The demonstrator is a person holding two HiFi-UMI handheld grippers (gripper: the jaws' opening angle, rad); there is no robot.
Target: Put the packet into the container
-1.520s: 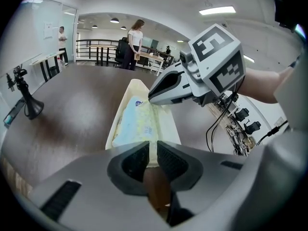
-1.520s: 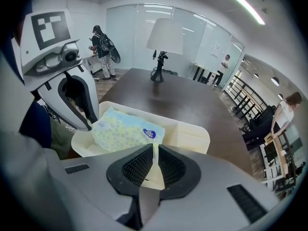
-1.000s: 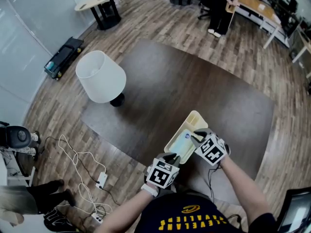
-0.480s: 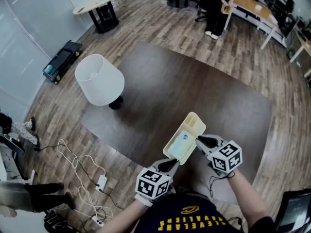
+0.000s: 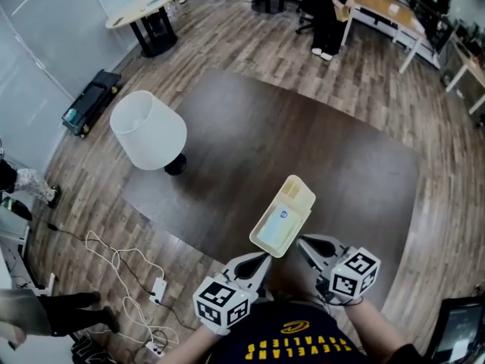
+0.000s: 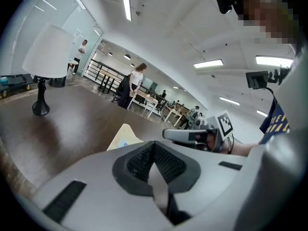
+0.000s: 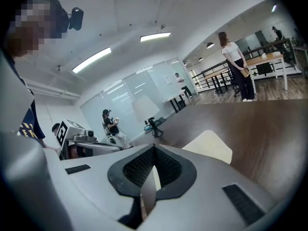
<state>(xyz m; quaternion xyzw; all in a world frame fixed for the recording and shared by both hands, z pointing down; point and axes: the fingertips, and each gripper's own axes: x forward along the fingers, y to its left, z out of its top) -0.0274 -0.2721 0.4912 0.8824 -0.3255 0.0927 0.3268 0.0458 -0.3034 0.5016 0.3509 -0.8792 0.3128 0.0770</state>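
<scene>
A cream container (image 5: pixel 301 190) lies slantwise on the dark table (image 5: pixel 318 142), near its front edge. A pale blue packet (image 5: pixel 276 227) lies flat inside it. My left gripper (image 5: pixel 262 258) is just short of the container's near end, shut and empty. My right gripper (image 5: pixel 301 243) is beside the same end on the right, also shut and empty. Neither touches the container. In the left gripper view the container (image 6: pixel 119 137) shows beyond the shut left gripper (image 6: pixel 154 144), with the right gripper (image 6: pixel 190 135) to its right. The right gripper view shows the container (image 7: pixel 210 146) past the shut right gripper (image 7: pixel 153 149).
A white-shaded lamp (image 5: pixel 148 130) stands at the table's left end. A power strip and cables (image 5: pixel 158 285) lie on the wooden floor at lower left. Farther off are a round table (image 5: pixel 144 7), a low cart (image 5: pixel 92 101) and a standing person (image 5: pixel 330 14).
Both grippers have drawn back from the container toward me and their jaws have shut. The container with the packet stays on the table.
</scene>
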